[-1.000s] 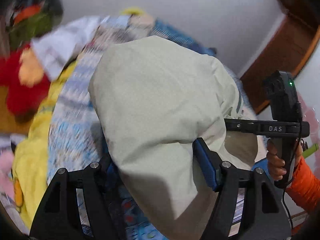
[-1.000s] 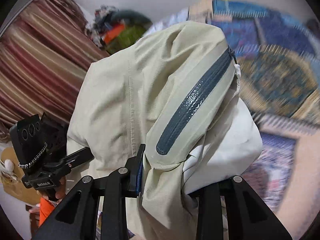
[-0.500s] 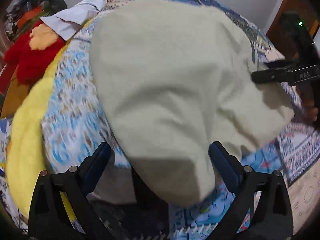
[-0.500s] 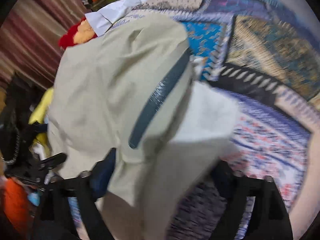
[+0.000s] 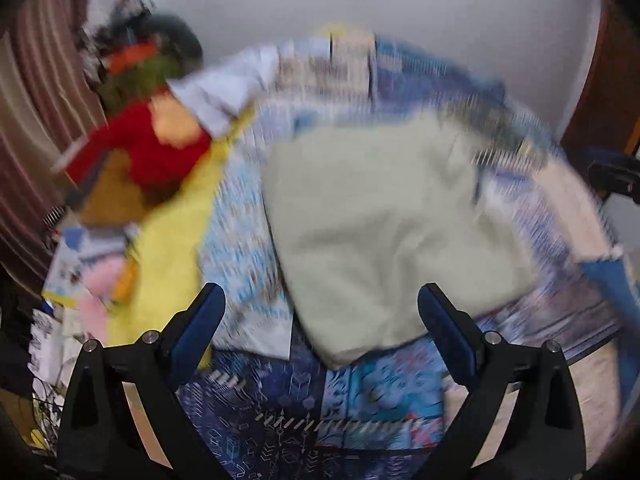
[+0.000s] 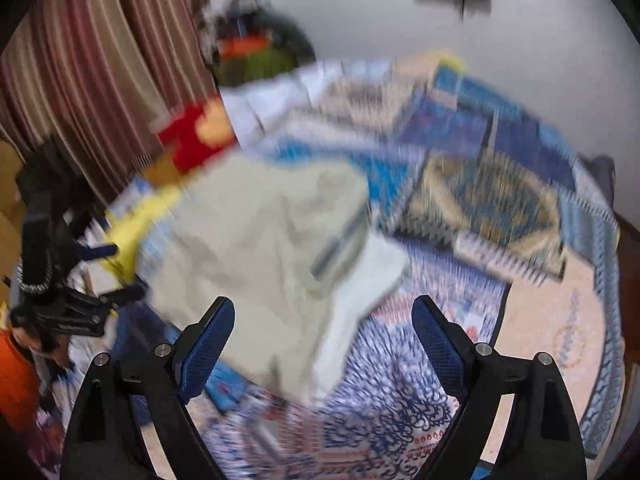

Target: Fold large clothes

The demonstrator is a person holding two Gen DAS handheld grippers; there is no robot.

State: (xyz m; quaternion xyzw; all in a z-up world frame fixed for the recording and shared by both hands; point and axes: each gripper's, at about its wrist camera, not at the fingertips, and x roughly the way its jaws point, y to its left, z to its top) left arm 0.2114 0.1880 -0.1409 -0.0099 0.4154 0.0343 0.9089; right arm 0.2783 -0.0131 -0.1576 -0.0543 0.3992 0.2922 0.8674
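Both claws [image 5: 320, 320] [image 6: 324, 332] released jacket [image 5: 384, 232], angled down.

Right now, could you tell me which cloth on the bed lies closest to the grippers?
The pale beige jacket, just beyond both open grippers; the white cloth and yellow cloth lie off left.

white wall [image 5: 460, 20], striped curtain [image 6: 100, 80], patterned bedspread [image 6: 500, 200].

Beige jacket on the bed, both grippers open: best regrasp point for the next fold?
Likely the jacket's near hem, from the near side. It lies folded and flat on the patterned bedspread, its near edge facing the open left gripper and right gripper.
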